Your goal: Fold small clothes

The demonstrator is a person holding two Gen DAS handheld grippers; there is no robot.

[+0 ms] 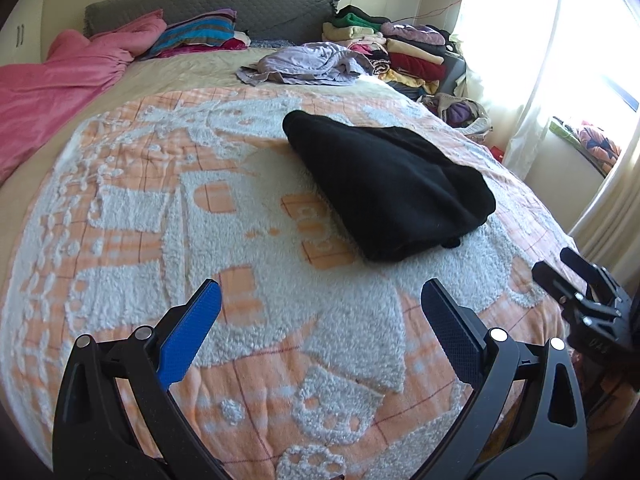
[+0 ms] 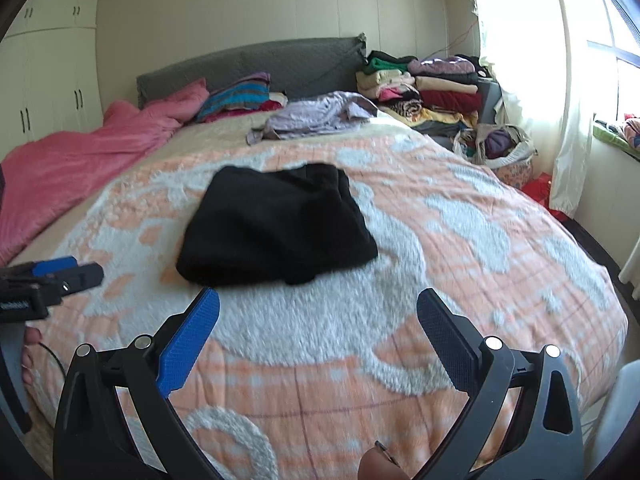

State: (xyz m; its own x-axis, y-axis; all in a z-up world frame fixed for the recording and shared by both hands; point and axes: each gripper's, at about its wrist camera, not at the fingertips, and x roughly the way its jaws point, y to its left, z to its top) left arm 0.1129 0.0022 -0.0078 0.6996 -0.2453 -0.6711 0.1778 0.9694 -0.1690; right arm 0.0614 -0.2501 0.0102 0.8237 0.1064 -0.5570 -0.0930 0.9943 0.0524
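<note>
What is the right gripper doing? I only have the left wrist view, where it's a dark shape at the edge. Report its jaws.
Observer: The right gripper is open, with nothing between its blue pads.
Operator: Give me its line to the garment.
Observer: The black garment lies straight ahead of it on the orange and white blanket, apart from the fingertips.
Operator: Now tell me what's behind my left gripper.
Observer: Behind the left gripper, a hand is wrapped around its handle.
</note>
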